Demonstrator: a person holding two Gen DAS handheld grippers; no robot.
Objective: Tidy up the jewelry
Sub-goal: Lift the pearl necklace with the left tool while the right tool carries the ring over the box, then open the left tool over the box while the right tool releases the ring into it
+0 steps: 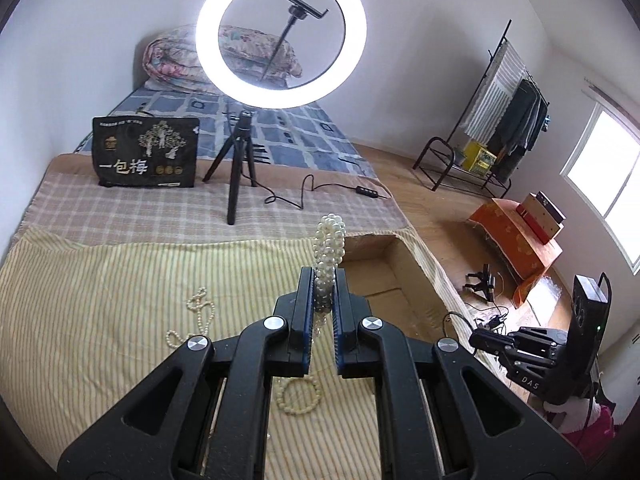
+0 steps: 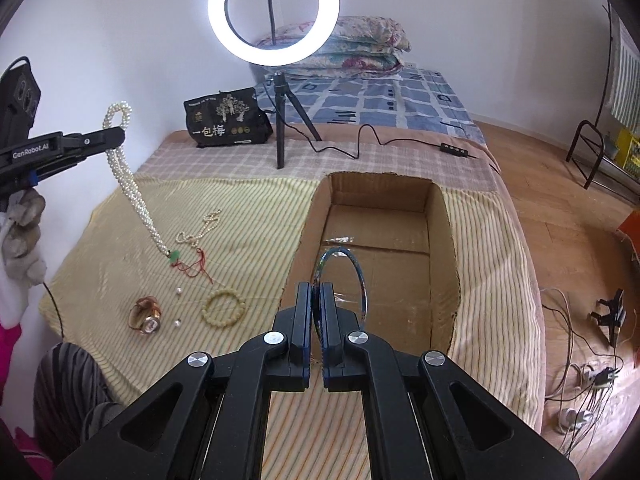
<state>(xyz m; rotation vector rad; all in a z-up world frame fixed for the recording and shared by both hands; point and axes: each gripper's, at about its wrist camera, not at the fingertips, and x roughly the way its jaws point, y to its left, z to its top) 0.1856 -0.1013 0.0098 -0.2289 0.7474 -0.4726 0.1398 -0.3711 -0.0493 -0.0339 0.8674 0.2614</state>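
Note:
My left gripper (image 1: 324, 276) is shut on a multi-strand pearl necklace (image 1: 330, 240). In the right wrist view the left gripper (image 2: 120, 134) holds that necklace (image 2: 132, 192) up so it hangs down to the striped cloth, its green pendant (image 2: 174, 256) touching. My right gripper (image 2: 317, 286) is shut on a thin blue bangle (image 2: 352, 276) held over the open cardboard box (image 2: 438, 216). A thin pearl chain (image 2: 202, 230), a beaded bracelet (image 2: 224, 306), a watch (image 2: 146, 318) and loose pearls (image 2: 177, 323) lie on the cloth.
A ring light on a tripod (image 2: 280, 120) and a black snack bag (image 2: 226, 120) stand behind the cloth, with a cable and switch (image 2: 454, 148). The bed edge drops to a wooden floor (image 2: 560, 220) on the right, with cables there.

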